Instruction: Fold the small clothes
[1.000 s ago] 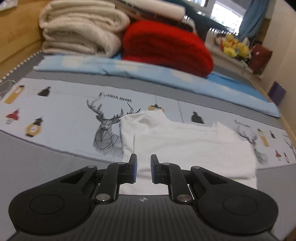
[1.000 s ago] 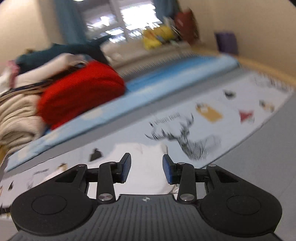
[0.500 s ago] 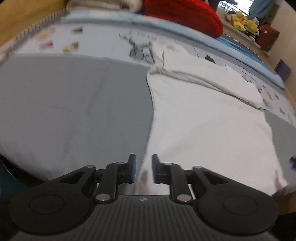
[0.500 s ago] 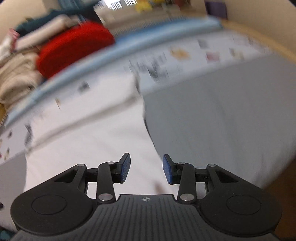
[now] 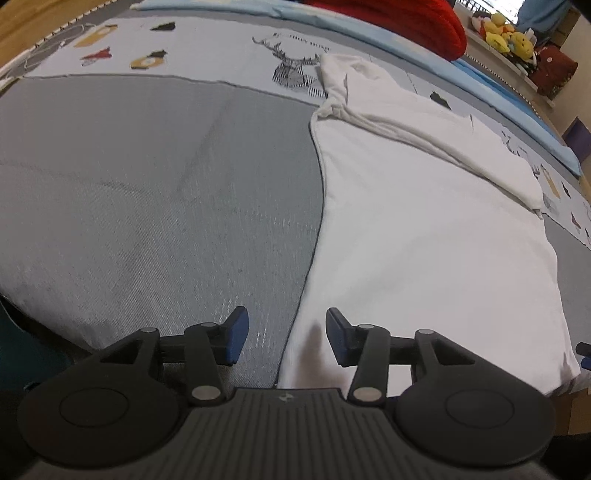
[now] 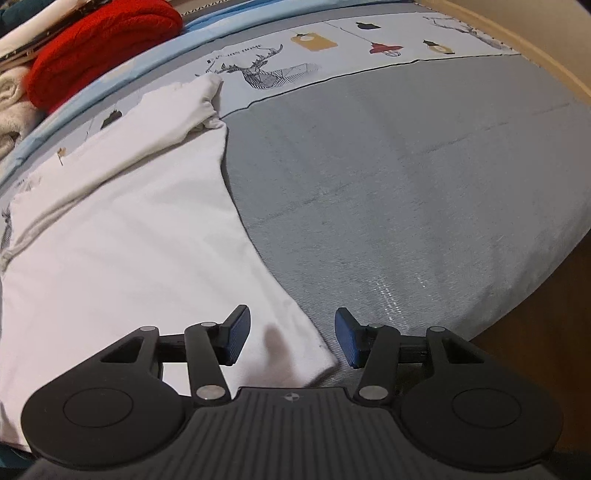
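A white T-shirt [image 5: 424, 229] lies flat on the grey bed cover [image 5: 166, 177], its upper part folded down in a band across the far end. My left gripper [image 5: 287, 338] is open and hangs low over the shirt's near left hem corner, straddling the shirt's edge. In the right wrist view the shirt [image 6: 122, 236] fills the left half. My right gripper [image 6: 291, 341] is open above the shirt's near right hem corner, empty.
A red knitted blanket [image 6: 99, 44] and cream folded blankets [image 6: 11, 107] are stacked at the far side, on a light blue sheet [image 5: 369, 26]. A printed deer-pattern cloth [image 6: 332, 48] runs across the bed. The bed's near edge drops off at the right [image 6: 535, 314].
Both grippers have dropped from the far collar end down to the near hem corners. The left jaws opened wide from nearly closed; the right jaws stayed open.
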